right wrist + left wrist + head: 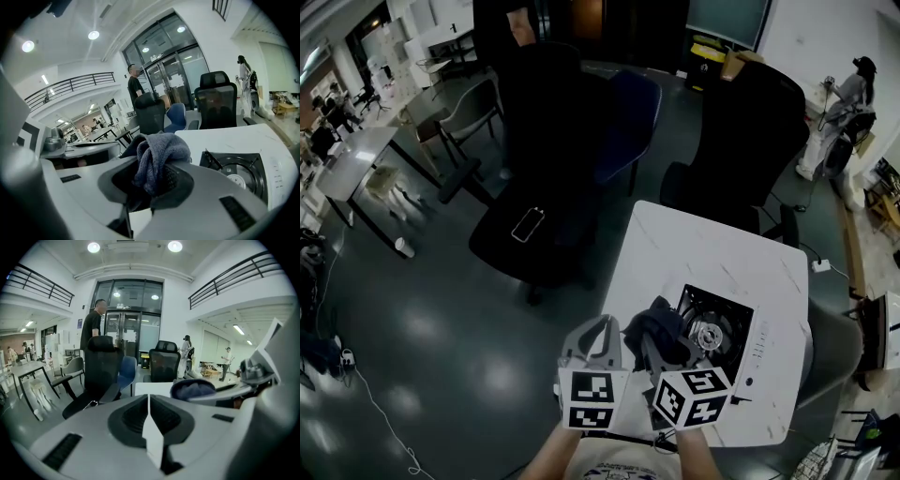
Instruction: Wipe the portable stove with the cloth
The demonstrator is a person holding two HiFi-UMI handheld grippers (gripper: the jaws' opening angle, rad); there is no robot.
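The portable stove (724, 330), white with a black burner top, sits on the white table (703, 248); in the right gripper view the stove (241, 171) lies ahead to the right. A dark blue-grey cloth (158, 153) is bunched between the jaws of my right gripper (157, 177). In the head view that cloth (661, 323) hangs at the stove's left edge, held by the right gripper (649, 339). My left gripper (602, 330) is beside it to the left, over the table's left edge. The left gripper (148, 405) is shut with nothing in it; the cloth (192, 389) shows just past it.
Black office chairs (548, 122) (741, 131) and a blue chair (628, 122) stand beyond the table. A phone (528, 225) lies on the near black seat. People stand far back. The table's left edge drops to dark floor.
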